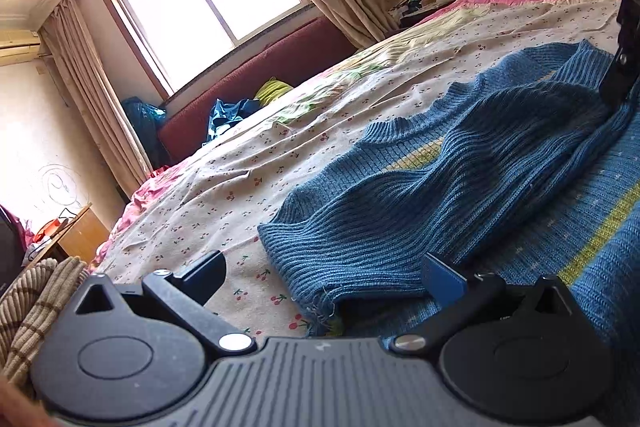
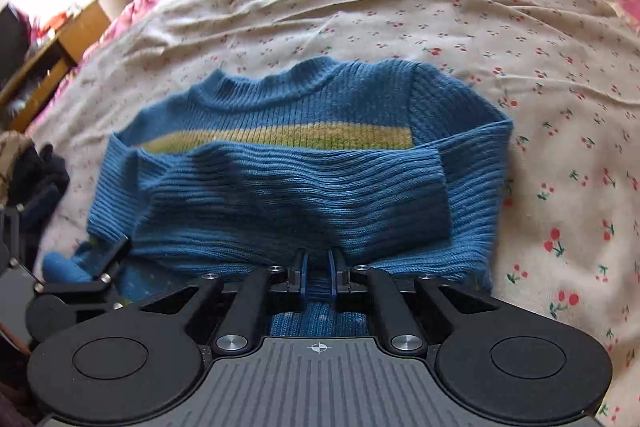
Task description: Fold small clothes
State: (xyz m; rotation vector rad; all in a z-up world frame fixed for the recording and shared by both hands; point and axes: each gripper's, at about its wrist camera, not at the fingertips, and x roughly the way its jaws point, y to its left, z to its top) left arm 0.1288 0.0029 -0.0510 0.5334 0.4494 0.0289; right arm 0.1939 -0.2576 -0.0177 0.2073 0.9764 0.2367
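The blue ribbed sweater (image 2: 296,163) with a yellow stripe lies flat on the bed (image 2: 480,27), collar away, sleeves folded crosswise. The right gripper (image 2: 318,273) pinches its hem; the left gripper (image 1: 324,277) gapes at the sleeve.

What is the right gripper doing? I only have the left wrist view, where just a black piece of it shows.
Observer: The right gripper is nearly shut, pinching the sweater at its near edge.
Operator: Where does the folded sleeve end?
Observer: The sleeve lies across the chest, and its cuff stops short of the sweater's right side.
Operator: Anything else beside it?
Observer: A dark heap of clothes sits at the left edge of the right wrist view.
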